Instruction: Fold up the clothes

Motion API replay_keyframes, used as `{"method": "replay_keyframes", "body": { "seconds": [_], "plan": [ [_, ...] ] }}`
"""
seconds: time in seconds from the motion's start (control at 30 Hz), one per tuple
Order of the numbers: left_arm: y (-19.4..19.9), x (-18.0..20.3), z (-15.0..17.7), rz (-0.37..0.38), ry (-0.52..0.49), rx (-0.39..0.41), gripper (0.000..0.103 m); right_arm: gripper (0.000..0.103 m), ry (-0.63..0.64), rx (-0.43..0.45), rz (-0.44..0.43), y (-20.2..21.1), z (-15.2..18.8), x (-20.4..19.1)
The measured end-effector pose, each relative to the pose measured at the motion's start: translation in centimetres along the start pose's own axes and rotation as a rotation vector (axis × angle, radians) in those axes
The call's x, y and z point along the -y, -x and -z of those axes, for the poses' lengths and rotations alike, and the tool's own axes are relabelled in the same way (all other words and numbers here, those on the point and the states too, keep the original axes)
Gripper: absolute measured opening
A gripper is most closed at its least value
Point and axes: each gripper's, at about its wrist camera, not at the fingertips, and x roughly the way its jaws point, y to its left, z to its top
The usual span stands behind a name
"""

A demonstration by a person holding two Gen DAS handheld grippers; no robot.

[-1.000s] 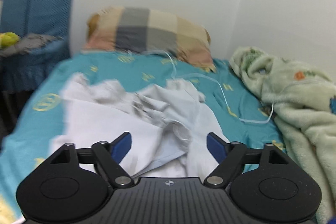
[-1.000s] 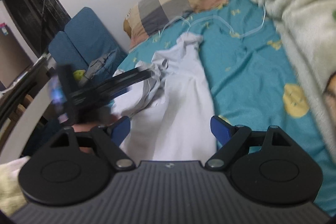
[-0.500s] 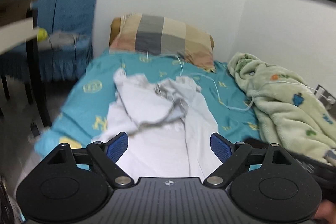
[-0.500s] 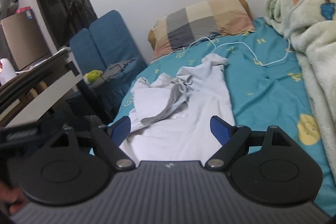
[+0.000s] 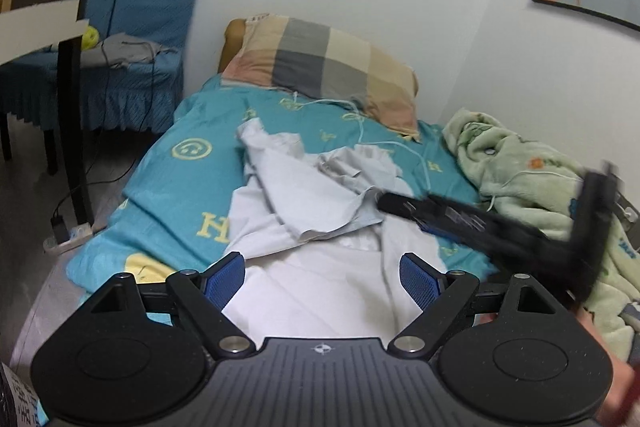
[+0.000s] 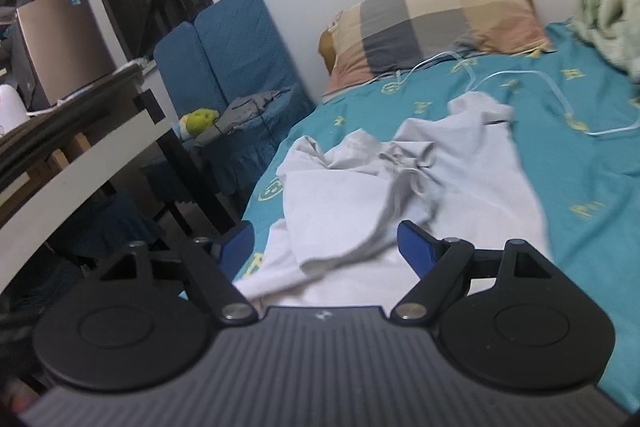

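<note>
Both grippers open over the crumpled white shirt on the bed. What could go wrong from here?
1. The white charging cable runs right by the white shirt collar end; a grasp there may snag it.
2. The shirt is bunched in layers, so the left gripper may pinch several at once.
3. The right gripper crosses the left view, blurred; they might collide.

the shirt point(image 5: 320, 279) is thin, creased matt cloth; the blanket point(image 5: 532, 179) looks fluffy fleece; the left hand-held gripper point(image 5: 322, 281) is matt black plastic with ribbed blue pads point(image 5: 224, 279).
</note>
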Motion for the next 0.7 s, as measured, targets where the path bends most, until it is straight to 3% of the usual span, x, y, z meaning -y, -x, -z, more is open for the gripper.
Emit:
{"method": "replay_keyframes", "body": {
  "seconds": [0.13,0.2,0.43,0.47,0.5,0.6,0.7],
  "plan": [
    [-0.7,-1.4,-0.2,0.006,0.036,-0.006,0.087,0.08,0.09,-0.047,-0.007,-5.2,-0.4,-1.8],
    [-0.9,-2.1,-0.2,0.004,0.048,-0.003,0.087,0.072,0.139,-0.072,-0.008,-7.3,-0.2,-2.7],
    [-1.6,-4.2,-0.3,0.014,0.118,-0.018,0.087,0.067,0.304,-0.169,0.092,-12.2,1.7,-4.8],
    [-1.6,-4.4,-0.3,0.02,0.129,-0.019,0.087,0.049,0.323,-0.181,0.11,-12.5,1.9,-4.8],
    [-1.5,-4.6,-0.4,0.026,0.139,-0.02,0.087,0.024,0.335,-0.186,0.129,-12.7,2.0,-4.7],
    [-1.3,-4.7,-0.4,0.037,0.157,-0.018,0.087,0.006,0.363,-0.195,0.185,-12.9,1.8,-4.5],
    [-1.0,-4.8,-0.3,0.047,0.171,-0.016,0.087,0.005,0.337,-0.133,0.206,-12.1,-0.3,-4.0]
  ]
}}
